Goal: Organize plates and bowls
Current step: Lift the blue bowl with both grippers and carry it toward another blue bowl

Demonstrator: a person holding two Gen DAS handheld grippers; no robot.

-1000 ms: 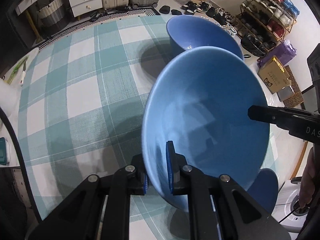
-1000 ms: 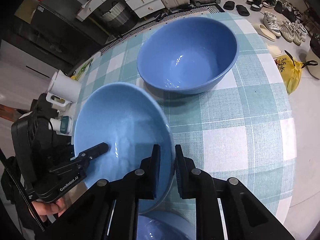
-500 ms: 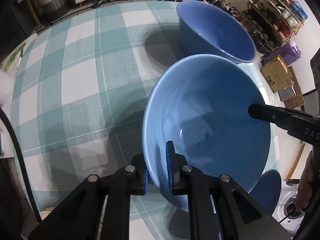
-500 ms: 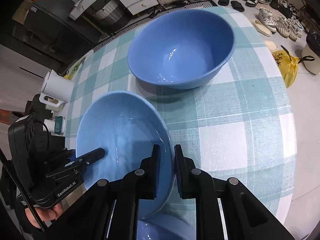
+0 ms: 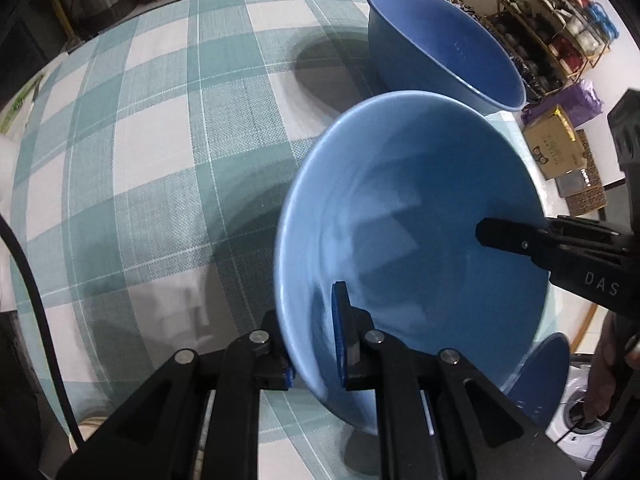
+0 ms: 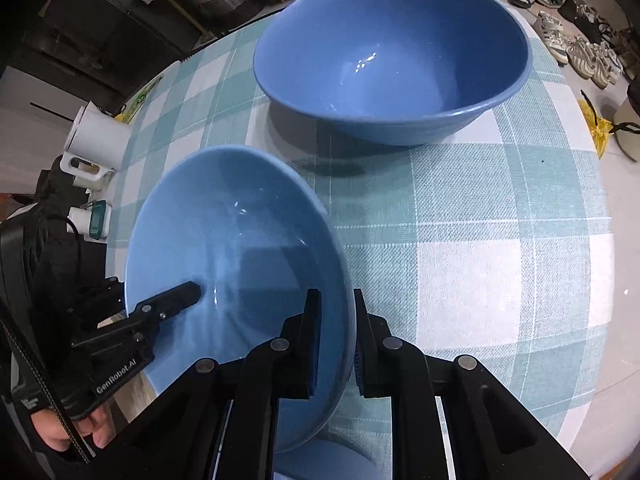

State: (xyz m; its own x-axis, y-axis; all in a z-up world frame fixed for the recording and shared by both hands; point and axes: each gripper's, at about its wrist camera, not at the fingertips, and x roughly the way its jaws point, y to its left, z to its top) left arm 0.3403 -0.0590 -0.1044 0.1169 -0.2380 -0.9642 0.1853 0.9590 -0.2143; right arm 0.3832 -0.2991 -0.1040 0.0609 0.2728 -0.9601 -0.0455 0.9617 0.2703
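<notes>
Checked tablecloth (image 5: 160, 152) is lying beneath the light blue bowl (image 5: 420, 216), which both the left gripper (image 5: 312, 344) and right gripper (image 6: 336, 340) are pinching by opposite rims, near the big bowl (image 6: 392, 60); possibly another dish underneath.

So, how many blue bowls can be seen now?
3: the held bowl gripped at opposite rims by both grippers; the big bowl standing on the tablecloth beyond; a third bowl partly hidden beneath the held one.
</notes>
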